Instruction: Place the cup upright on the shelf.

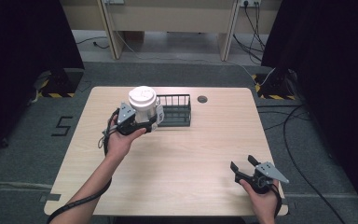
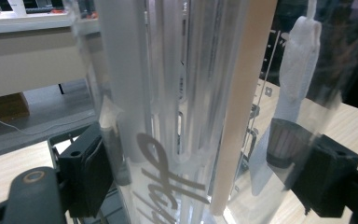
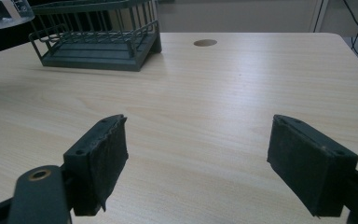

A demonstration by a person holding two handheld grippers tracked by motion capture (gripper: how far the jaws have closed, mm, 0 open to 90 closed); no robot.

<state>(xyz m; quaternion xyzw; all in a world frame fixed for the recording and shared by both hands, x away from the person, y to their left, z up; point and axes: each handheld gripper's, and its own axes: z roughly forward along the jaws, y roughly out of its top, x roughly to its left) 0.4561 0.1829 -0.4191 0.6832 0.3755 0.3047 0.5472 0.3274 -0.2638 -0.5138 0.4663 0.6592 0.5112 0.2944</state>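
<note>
A clear plastic cup (image 1: 142, 105) with a white lid is held off the table at the left end of a dark wire basket (image 1: 176, 112). My left gripper (image 1: 145, 120) is shut on the cup. In the left gripper view the cup (image 2: 186, 93) sits between the two pads (image 2: 87, 175), with printed lettering on its wall and long straw-like pieces inside. My right gripper (image 1: 242, 163) hovers at the near right of the table, open, with nothing between its fingers (image 3: 100, 161). The right gripper view has the basket (image 3: 98, 39) far off and the cup's base (image 3: 2, 11) at top left.
The wooden table (image 1: 191, 154) has a round cable hole (image 1: 202, 99) right of the basket, also seen as the hole (image 3: 205, 43). Dark curtains flank the table, with cables on the floor at right and a wooden bench behind.
</note>
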